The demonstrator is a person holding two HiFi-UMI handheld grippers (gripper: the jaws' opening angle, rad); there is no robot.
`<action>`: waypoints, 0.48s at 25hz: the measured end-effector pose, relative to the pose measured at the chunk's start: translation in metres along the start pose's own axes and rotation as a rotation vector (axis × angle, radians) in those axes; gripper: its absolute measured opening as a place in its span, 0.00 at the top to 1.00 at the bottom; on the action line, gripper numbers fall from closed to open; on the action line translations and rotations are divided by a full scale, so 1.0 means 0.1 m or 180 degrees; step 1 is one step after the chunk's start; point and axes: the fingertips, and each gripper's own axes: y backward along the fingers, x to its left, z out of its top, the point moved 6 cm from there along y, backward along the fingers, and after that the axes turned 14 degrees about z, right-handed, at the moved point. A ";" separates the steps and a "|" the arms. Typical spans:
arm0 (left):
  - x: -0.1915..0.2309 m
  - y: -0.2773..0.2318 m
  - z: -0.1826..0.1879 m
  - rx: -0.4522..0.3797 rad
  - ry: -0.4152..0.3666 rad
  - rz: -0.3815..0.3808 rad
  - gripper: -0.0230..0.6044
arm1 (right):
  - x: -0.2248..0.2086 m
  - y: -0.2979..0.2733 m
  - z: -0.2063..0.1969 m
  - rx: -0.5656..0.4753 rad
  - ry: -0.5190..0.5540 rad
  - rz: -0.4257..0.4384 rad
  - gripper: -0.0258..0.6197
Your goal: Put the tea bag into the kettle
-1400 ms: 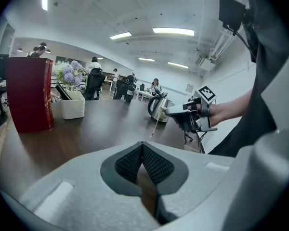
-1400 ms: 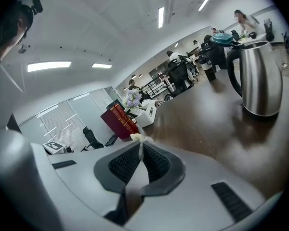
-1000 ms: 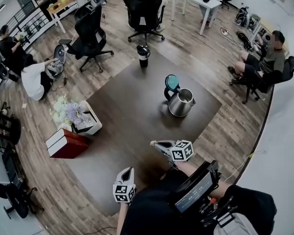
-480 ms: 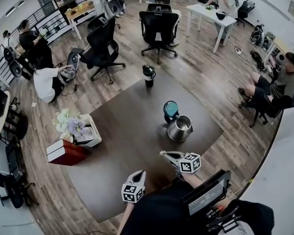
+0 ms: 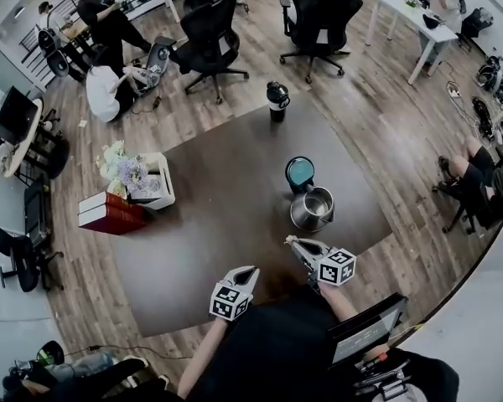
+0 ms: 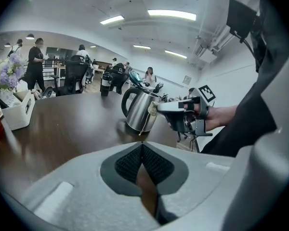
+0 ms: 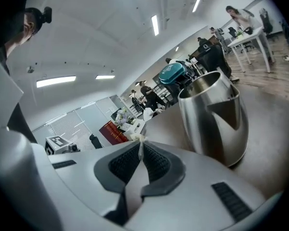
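A steel kettle stands on the dark table with its teal lid flipped up. My right gripper is just in front of the kettle and shut on a small pale tea bag. From the left gripper view, the tea bag sits at the right gripper's tip beside the kettle, its string hanging down. In the right gripper view the kettle looms close on the right. My left gripper hangs left of the right one over the table's near edge, jaws shut and empty.
A black flask stands at the table's far end. A white box with flowers and red books sit at the left edge. Office chairs and several people are beyond the table.
Both grippers have moved forward along the table toward the kettle; the right gripper with the tea bag is now close to it. The whole view has shifted with the person.
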 end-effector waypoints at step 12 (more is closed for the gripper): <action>-0.31 -0.34 0.21 -0.0243 0.0238 0.0340 0.96 | 0.02 0.11 0.72 0.0310 0.0793 0.0542 0.92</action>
